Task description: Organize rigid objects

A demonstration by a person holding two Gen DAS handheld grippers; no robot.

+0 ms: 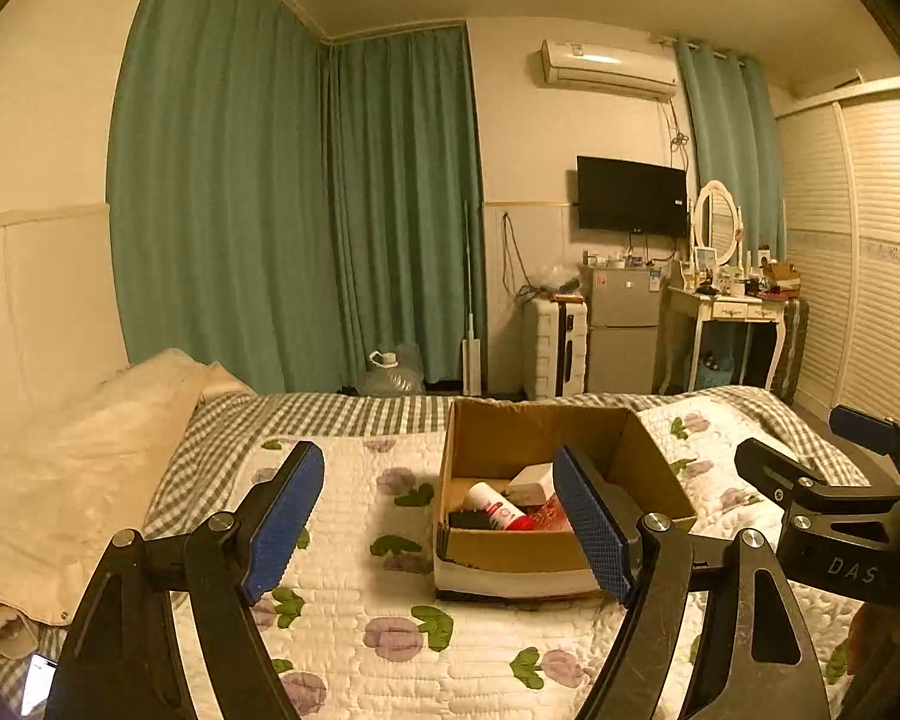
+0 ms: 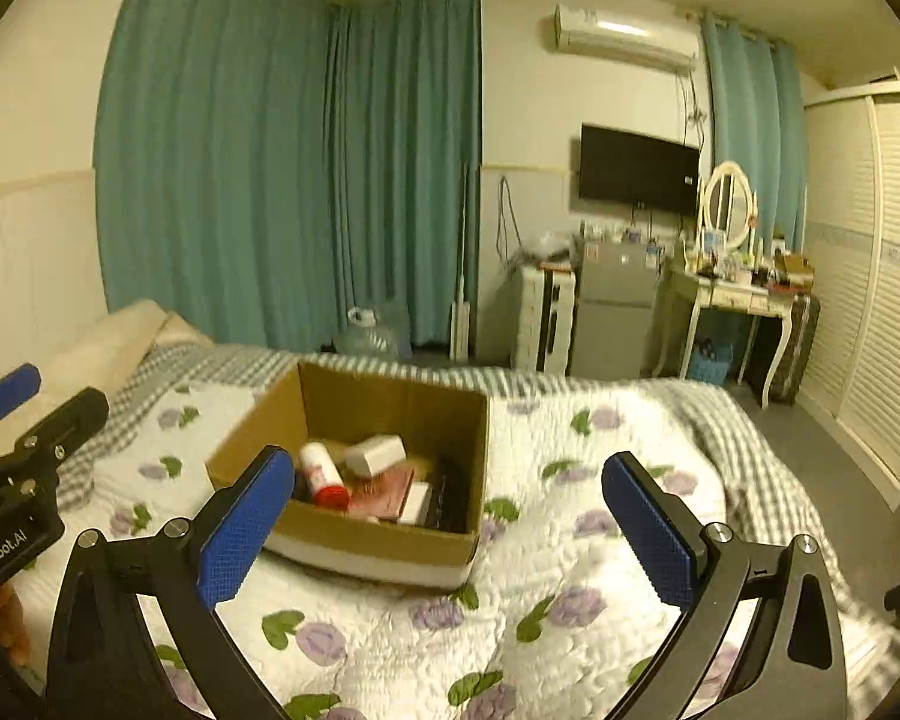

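An open cardboard box (image 1: pixel 498 438) (image 2: pixel 354 396) sits on the flowered quilt. Inside lie a white bottle with a red cap (image 1: pixel 498 507) (image 2: pixel 323 474), a white block (image 1: pixel 531 480) (image 2: pixel 378 453), a reddish flat pack (image 2: pixel 384 495) and dark items. My left gripper (image 1: pixel 438 519) is open and empty, held above the quilt just in front of the box. My right gripper (image 2: pixel 450 525) is open and empty, also just in front of the box. The right gripper shows in the left wrist view (image 1: pixel 822 450); the left gripper shows in the right wrist view (image 2: pixel 30 414).
The bed's quilt (image 1: pixel 390 648) (image 2: pixel 570 540) spreads around the box, with a pillow (image 1: pixel 90 450) at the left. A phone (image 1: pixel 36 684) lies at the bed's left edge. A fridge (image 1: pixel 624 324), dressing table (image 1: pixel 726 306) and wardrobe (image 2: pixel 870 300) stand beyond.
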